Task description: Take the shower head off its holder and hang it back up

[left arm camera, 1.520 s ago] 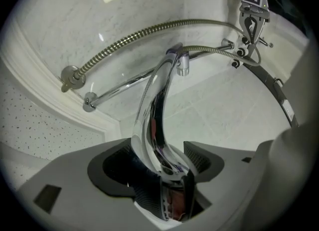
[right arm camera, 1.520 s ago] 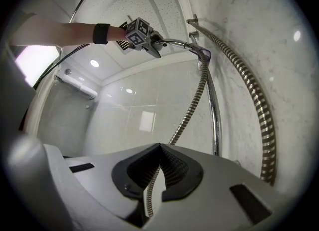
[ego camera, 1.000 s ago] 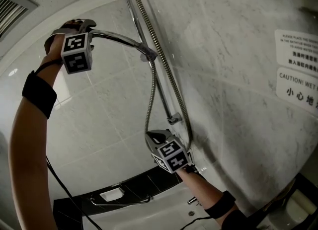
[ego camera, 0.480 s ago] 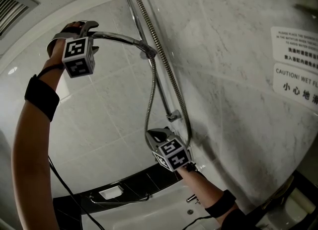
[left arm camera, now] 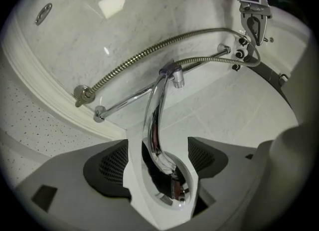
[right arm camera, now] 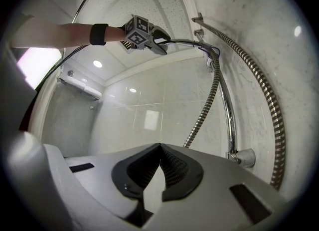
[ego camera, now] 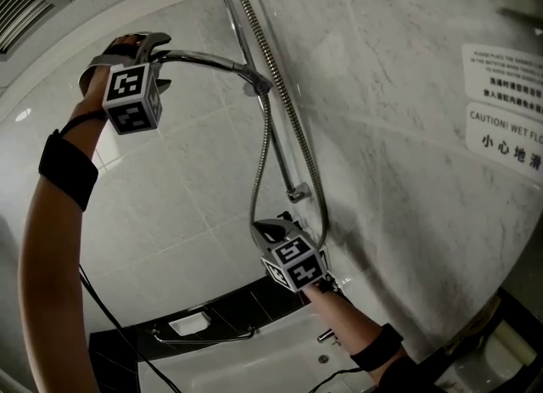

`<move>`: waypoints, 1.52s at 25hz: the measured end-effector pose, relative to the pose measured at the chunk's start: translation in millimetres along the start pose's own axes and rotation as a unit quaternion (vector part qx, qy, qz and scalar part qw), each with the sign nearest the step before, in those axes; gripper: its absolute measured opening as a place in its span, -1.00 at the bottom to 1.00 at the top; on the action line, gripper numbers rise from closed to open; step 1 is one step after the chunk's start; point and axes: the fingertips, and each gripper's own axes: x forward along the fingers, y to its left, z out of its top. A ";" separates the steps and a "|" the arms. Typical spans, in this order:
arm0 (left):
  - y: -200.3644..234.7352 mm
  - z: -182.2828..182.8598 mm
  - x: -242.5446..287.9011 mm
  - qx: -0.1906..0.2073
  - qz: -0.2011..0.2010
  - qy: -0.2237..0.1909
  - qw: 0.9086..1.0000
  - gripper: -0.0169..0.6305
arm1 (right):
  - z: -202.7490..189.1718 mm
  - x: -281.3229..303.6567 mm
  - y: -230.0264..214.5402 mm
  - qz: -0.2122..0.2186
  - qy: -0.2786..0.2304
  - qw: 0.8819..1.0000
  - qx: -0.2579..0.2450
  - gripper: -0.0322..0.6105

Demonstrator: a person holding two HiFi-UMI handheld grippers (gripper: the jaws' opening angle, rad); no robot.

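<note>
Head view: a marble wall [ego camera: 407, 171] carries a chrome slide rail [ego camera: 299, 181], with a ribbed metal hose [ego camera: 293, 124] looping down beside it and back up. The shower head [ego camera: 204, 61] is seated in its holder [ego camera: 257, 86] near the top end of the rail, its chrome handle reaching out from the wall toward the person's raised left arm.

The left tool [ego camera: 153, 43] brackets the far end of that handle. Its jaws have just been opening, and in the left gripper view the dark pads stand clear on either side of the chrome with a gap showing, so the grip looks released rather than clenched.

The right tool [ego camera: 267, 232] hangs low near the bottom end of the rail, close to the hose loop. The right gripper view shows its jaws pressed together with nothing between them.

By the look of it, the task is at or near its end. The head is back on the holder, and what seems left is drawing the left tool away without knocking the handle loose.
</note>
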 end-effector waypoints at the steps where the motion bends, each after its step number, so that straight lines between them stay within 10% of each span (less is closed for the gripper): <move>1: 0.0 -1.9 -4.1 0.000 0.001 0.000 1.000 0.21 | -0.1 0.5 1.2 0.000 0.001 1.000 0.000 -0.87; 12: -32.8 -28.8 -81.7 -0.104 0.021 -0.036 0.994 -0.03 | -13.9 -6.4 18.5 0.001 0.012 1.000 0.010 -0.87; 20: -108.1 -43.5 -160.9 -0.317 0.037 -0.091 0.943 -0.95 | -38.5 -14.3 31.5 -0.006 0.022 0.999 0.025 -0.87; 27: -237.4 -61.7 -225.0 -0.548 -0.010 -0.094 0.831 -0.95 | -81.7 -25.0 75.3 0.008 0.066 0.997 0.035 -0.87; 38: -461.2 -50.1 -310.9 -0.754 -0.033 -0.008 0.656 -0.95 | -157.6 -42.8 124.4 0.027 0.119 0.991 0.046 -0.87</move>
